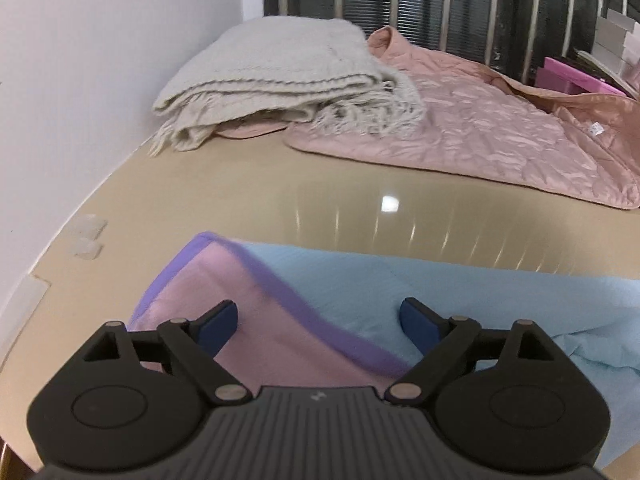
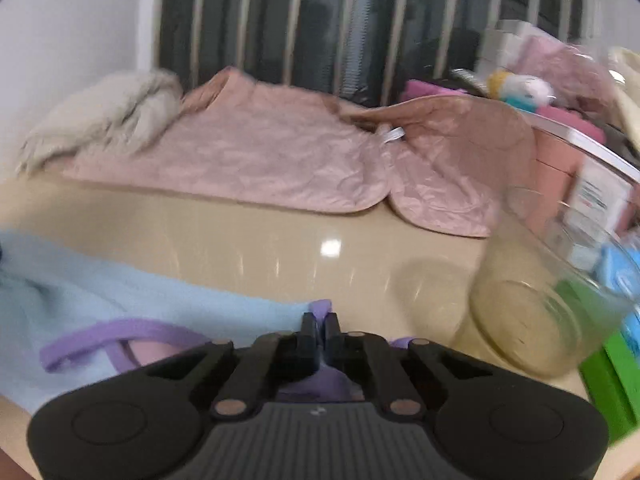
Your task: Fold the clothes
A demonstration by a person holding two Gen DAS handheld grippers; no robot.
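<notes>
On the glossy beige table [image 1: 248, 200] the blue garment [image 1: 460, 280] lies part-folded; my right gripper [image 2: 319, 326] pinches its purple trim [image 2: 320, 307], my left gripper [image 1: 318, 316] gapes over it, likely mid-fold.

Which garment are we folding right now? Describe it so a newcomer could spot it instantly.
On the glossy beige table, ignore the pink quilted jacket and cream fringed blanket at the far side. Nearest the grippers lies the light blue garment, with pink lining. Only it has purple trim, pinched by the right gripper.
</notes>
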